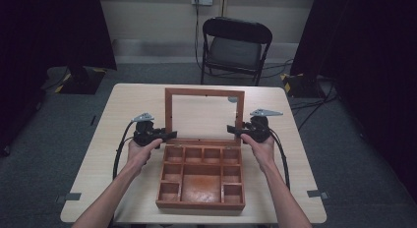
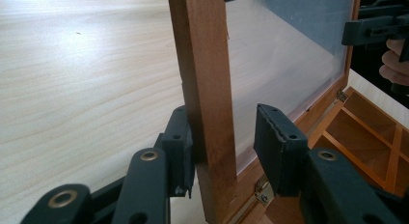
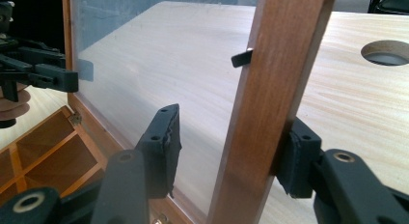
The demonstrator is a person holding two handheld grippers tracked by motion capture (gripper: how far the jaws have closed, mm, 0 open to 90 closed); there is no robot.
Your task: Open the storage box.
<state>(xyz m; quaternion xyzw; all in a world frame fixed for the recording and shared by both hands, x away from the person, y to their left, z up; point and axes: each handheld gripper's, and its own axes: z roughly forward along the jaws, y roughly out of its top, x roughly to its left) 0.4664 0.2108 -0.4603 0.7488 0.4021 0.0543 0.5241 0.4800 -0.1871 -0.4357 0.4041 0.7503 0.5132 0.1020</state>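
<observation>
While a pale wood-grain table (image 1: 128, 105) carries it, a wooden box (image 1: 201, 178) with open compartments sits at the near centre, its glazed lid (image 1: 204, 117) raised upright at the box's far edge. Left of the lid, the left gripper (image 2: 224, 147) straddles the lid's side rail, one jaw touching, the other apart. Right of the lid, the right gripper (image 3: 231, 149) straddles the opposite rail likewise, unclamped. Beyond the box: a black folding chair (image 1: 235, 47), grey carpet (image 1: 59, 134), dark curtains (image 1: 54, 26), cream wall.
</observation>
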